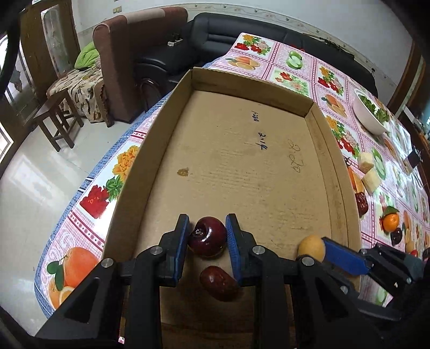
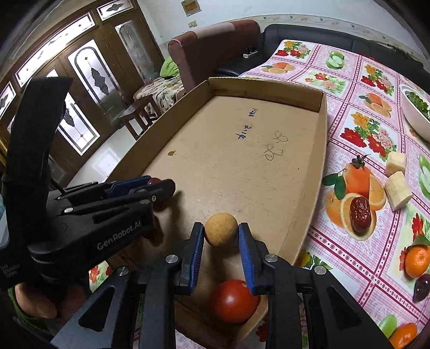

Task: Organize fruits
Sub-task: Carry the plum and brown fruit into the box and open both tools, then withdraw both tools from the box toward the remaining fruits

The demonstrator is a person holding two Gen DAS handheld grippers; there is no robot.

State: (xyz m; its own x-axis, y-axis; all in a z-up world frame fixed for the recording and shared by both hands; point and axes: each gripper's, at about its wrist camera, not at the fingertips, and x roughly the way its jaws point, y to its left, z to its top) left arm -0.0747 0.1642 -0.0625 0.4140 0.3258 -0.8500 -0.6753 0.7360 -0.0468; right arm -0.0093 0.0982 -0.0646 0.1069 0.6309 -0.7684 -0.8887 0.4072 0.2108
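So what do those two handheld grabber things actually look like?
Both the left gripper and the right gripper are black plastic frames with silver bolts, each ending in two flat fingers lined with ribbed blue pads. White "GenRobot.AI" lettering marks the left one's body.

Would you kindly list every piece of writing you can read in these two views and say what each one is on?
"GenRobot.AI": white print on the black body of the left tongs.
Smaller white print at that body's edge: too blurred to read.
Pen scribbles on the cardboard box floor: handwritten, not legible.
Yellow notice on the wall: too small.

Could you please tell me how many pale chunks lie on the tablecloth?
2: a farther chunk and a nearer chunk, both right of the box; others may be out of view.
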